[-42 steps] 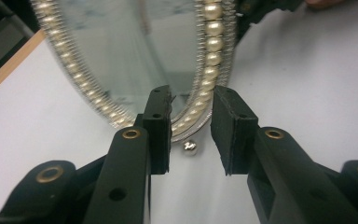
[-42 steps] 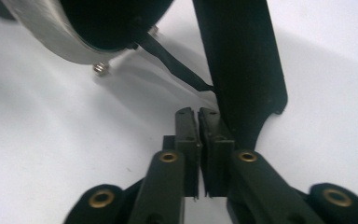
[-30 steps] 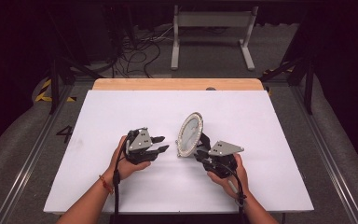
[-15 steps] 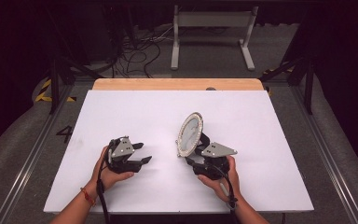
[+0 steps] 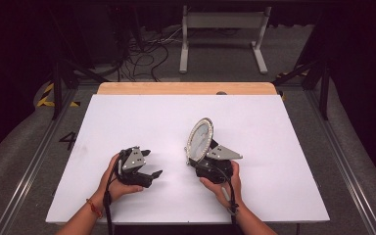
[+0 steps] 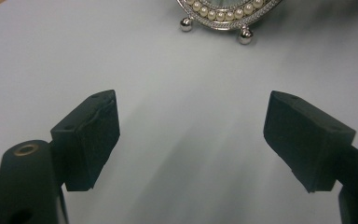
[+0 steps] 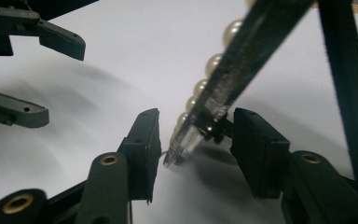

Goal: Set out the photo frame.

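Left gripper [image 5: 149,164] in our left hand [image 5: 115,178] has its 2 jaws spread wide with nothing between them, and they have just been opening further. We see only bare white table [image 5: 127,122] in the gap. Ahead of those jaws, well clear of them, stands the oval pearl-rimmed frame [image 6: 228,14] on its small ball feet.

To its right, our right gripper [image 5: 196,164], carried in the right hand [image 5: 223,183], has its jaws about half spread around the frame's lower edge. From the right gripper view the frame [image 7: 233,74] runs edge-on and tilted between the 2 pads; a gap shows on the left side, while the right pad sits just beside its base, and we cannot tell if it touches. Beyond that gripper, up and to the left, the other gripper's jaws hang over the table.
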`<state>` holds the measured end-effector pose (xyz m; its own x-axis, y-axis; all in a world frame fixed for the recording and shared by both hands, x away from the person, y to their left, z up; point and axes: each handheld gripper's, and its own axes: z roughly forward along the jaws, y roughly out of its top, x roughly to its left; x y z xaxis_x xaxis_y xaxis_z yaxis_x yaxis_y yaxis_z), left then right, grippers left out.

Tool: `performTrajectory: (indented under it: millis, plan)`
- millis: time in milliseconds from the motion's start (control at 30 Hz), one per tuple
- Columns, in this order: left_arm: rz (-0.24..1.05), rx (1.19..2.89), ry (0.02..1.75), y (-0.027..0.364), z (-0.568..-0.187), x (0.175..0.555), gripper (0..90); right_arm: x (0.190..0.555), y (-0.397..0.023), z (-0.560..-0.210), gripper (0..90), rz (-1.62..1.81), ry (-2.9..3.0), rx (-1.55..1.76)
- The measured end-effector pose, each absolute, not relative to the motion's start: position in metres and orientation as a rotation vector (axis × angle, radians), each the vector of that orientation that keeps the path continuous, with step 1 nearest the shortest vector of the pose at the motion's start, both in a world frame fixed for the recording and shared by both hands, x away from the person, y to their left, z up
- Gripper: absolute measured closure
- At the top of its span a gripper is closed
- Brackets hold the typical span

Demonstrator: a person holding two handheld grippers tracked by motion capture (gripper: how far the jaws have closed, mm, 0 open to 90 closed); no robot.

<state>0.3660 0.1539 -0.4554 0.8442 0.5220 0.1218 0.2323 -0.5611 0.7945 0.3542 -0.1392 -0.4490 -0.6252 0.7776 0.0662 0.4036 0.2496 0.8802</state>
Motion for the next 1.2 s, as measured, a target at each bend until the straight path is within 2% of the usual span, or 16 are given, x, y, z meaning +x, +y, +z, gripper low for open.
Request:
performTrajectory:
  millis: [267,867,967,1000,1033,1067,1200]
  plan:
    - [0.434,2.191,0.537,0.151,-0.457,0.365,18.8,0.358,-0.135,-0.452,59.0,1.348,2.122,1.089]
    - [0.436,2.208,0.534,0.148,-0.458,0.367,18.3,0.353,-0.152,-0.450,64.9,1.369,2.185,1.084]
    - [0.443,2.207,0.535,0.148,-0.458,0.367,18.3,0.352,-0.153,-0.450,61.9,1.357,2.178,1.097]
    - [0.483,2.202,0.534,0.148,-0.457,0.367,18.5,0.352,-0.154,-0.450,54.2,1.344,2.152,1.112]
    - [0.483,2.202,0.534,0.148,-0.457,0.367,18.7,0.352,-0.154,-0.450,54.2,1.344,2.152,1.112]
    - [0.519,2.185,0.531,0.148,-0.455,0.365,19.1,0.353,-0.154,-0.451,50.1,1.349,2.130,1.092]
    - [0.515,2.176,0.523,0.147,-0.454,0.365,19.2,0.353,-0.154,-0.450,51.3,1.384,2.106,1.081]
